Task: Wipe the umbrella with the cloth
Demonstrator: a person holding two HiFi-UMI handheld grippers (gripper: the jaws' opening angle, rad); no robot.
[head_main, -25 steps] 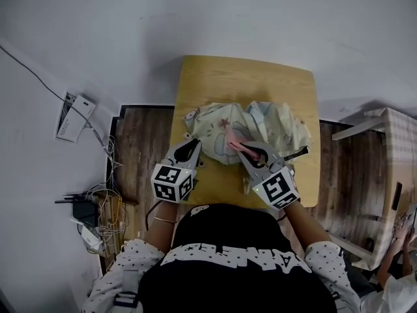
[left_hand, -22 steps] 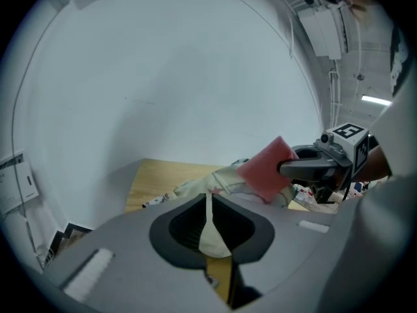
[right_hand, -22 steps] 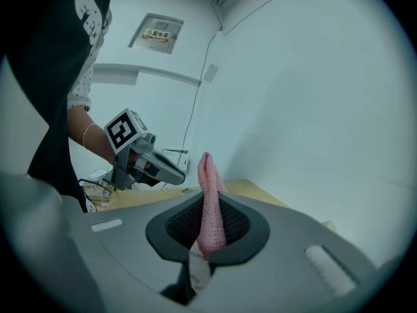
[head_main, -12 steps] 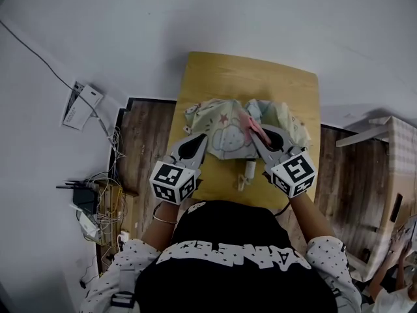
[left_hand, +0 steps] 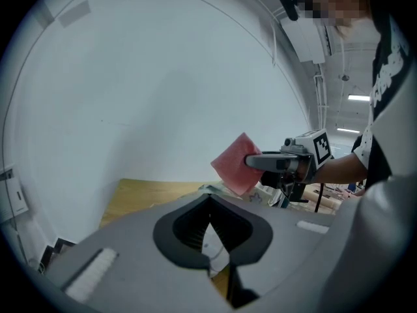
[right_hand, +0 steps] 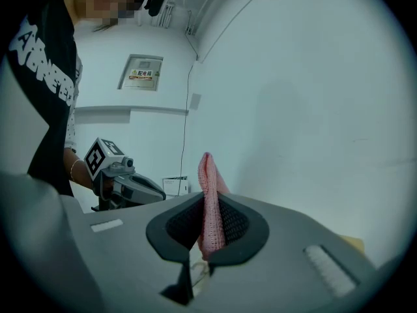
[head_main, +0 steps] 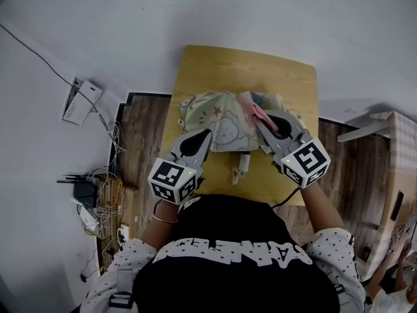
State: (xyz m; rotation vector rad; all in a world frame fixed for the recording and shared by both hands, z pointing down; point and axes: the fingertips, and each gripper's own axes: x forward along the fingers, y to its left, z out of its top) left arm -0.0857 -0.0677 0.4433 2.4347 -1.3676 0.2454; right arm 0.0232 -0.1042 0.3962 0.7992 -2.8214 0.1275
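The folded patterned umbrella [head_main: 225, 119] lies bunched on the wooden table [head_main: 247, 70], its pale handle [head_main: 242, 165] pointing toward me. My left gripper [head_main: 206, 135] is at the canopy's near left edge, jaws shut, with a sliver of pale fabric [left_hand: 212, 241] pinched between them. My right gripper [head_main: 258, 121] is over the umbrella's right part, shut on a pink cloth [head_main: 256, 109]. The left gripper view shows that cloth [left_hand: 233, 165] sticking out of the right gripper [left_hand: 251, 162]. In the right gripper view the cloth [right_hand: 210, 201] stands upright between the jaws, and the left gripper [right_hand: 156, 190] is at the left.
A white wall runs behind the table. A white box [head_main: 79, 103] and trailing cables [head_main: 88, 207] are on the left by the wooden floor. A pale wooden frame and a box [head_main: 391, 168] stand at the right, and another person [head_main: 391, 285] is at the bottom right.
Both grippers have risen and moved farther over the table. The left jaws have closed at the umbrella's edge and the canopy has bunched up. The right gripper has rolled, still holding the pink cloth.
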